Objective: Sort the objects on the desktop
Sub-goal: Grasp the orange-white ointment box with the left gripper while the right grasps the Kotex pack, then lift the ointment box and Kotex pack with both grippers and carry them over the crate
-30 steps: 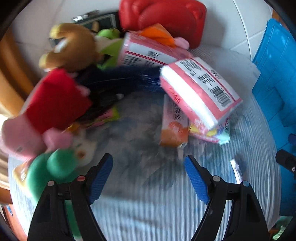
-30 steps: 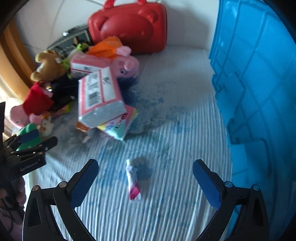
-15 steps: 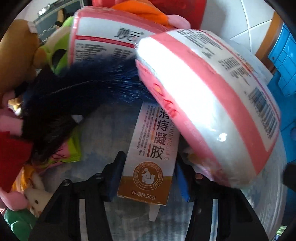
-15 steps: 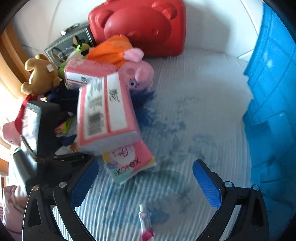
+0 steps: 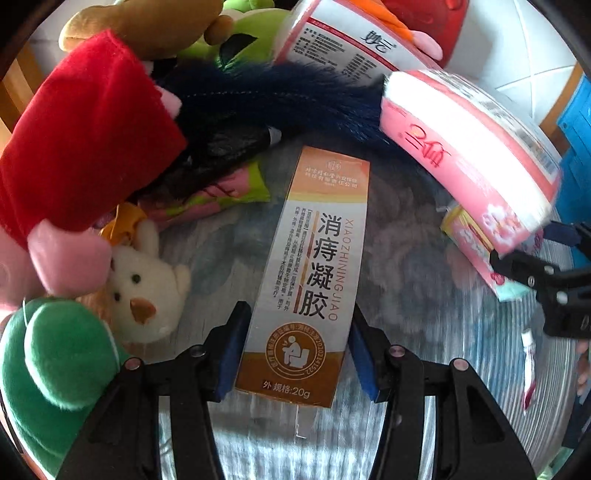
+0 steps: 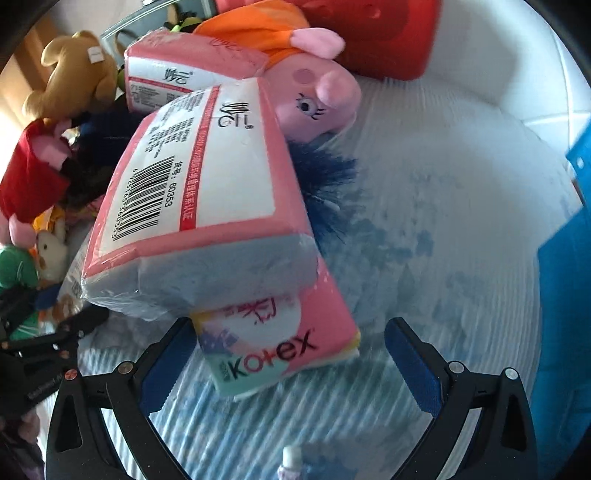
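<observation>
My left gripper (image 5: 299, 350) is shut on a long orange-and-white ointment box (image 5: 314, 266), holding its near end between the blue pads. My right gripper (image 6: 290, 369) is open, its jaws on either side of a pink and teal Kotex pack (image 6: 280, 343). A pink tissue pack (image 6: 199, 221) rests on top of the Kotex pack; it also shows in the left wrist view (image 5: 472, 147). The right gripper appears at the right edge of the left wrist view (image 5: 546, 273).
Plush toys crowd the left: a red-dressed pig (image 5: 74, 147), a white rabbit (image 5: 144, 284), a green toy (image 5: 55, 354), a brown bear (image 6: 77, 70). A pink pig plush (image 6: 314, 96), dark blue feather duster (image 6: 325, 188), red case (image 6: 388, 33), blue bin (image 6: 565, 295) and small tube (image 5: 529, 365) surround the striped cloth.
My left gripper moved into the pile and closed on the ointment box, drawing it back clear of the tissue pack. My right gripper advanced until the Kotex pack sits between its open jaws.
</observation>
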Demonstrator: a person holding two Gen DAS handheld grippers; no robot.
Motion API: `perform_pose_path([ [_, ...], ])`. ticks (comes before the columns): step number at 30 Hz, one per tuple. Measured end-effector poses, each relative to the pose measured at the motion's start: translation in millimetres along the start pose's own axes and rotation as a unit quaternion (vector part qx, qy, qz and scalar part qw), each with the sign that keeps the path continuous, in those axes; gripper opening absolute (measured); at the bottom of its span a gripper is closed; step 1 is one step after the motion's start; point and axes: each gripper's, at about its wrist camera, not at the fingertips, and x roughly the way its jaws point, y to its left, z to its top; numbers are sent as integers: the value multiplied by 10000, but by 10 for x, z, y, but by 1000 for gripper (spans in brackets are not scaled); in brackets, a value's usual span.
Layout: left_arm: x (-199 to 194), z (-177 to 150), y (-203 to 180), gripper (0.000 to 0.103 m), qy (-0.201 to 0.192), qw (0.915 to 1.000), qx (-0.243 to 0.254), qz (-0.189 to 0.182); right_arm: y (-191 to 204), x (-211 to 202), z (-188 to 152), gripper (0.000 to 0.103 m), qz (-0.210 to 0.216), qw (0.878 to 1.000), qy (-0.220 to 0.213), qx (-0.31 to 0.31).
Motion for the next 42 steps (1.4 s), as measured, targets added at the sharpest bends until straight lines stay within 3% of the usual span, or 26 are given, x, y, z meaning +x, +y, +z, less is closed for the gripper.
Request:
perform_pose_path([
  [8, 87, 288, -180, 52, 67, 9998, 200, 73, -39, 140, -27, 103, 237, 9996, 141, 24],
  [13, 71, 293, -203, 52, 2, 9998, 219, 1, -112, 175, -93, 103, 206, 9996, 151, 116],
  [15, 33, 231, -203, 48, 1, 9998, 217, -52, -150, 142, -118, 102, 306, 9992, 129, 231],
  [17, -11, 144, -210, 48, 31, 9997, 220, -61, -142, 97, -147, 82, 321, 9992, 108, 227],
  [20, -93, -24, -239, 48, 99, 9996, 246, -83, -70, 22, -215, 75, 203, 9997, 93, 111],
  [24, -287, -280, -268, 47, 152, 9995, 254, -148, -14, -123, -397, 73, 222, 9996, 120, 110],
  [34, -989, -794, -190, 45, -179, 9994, 277, -109, 124, -776, -1073, 68, 228, 9997, -33, 101],
  [36, -993, -832, -174, 45, -168, 9995, 253, -113, 180, -882, -1105, 68, 242, 9996, -75, 83],
  [37, -975, -924, 47, 45, -129, 9995, 249, -144, 165, -872, -1042, 68, 262, 9996, -77, 86],
  [40, -963, -1218, 85, 45, 133, 9994, 320, -78, 238, -943, -1096, 69, 337, 9994, 18, 73],
  [42, -751, -1153, 6, 45, 321, 9990, 296, -59, 263, -870, -1090, 70, 351, 9993, 117, 101],
])
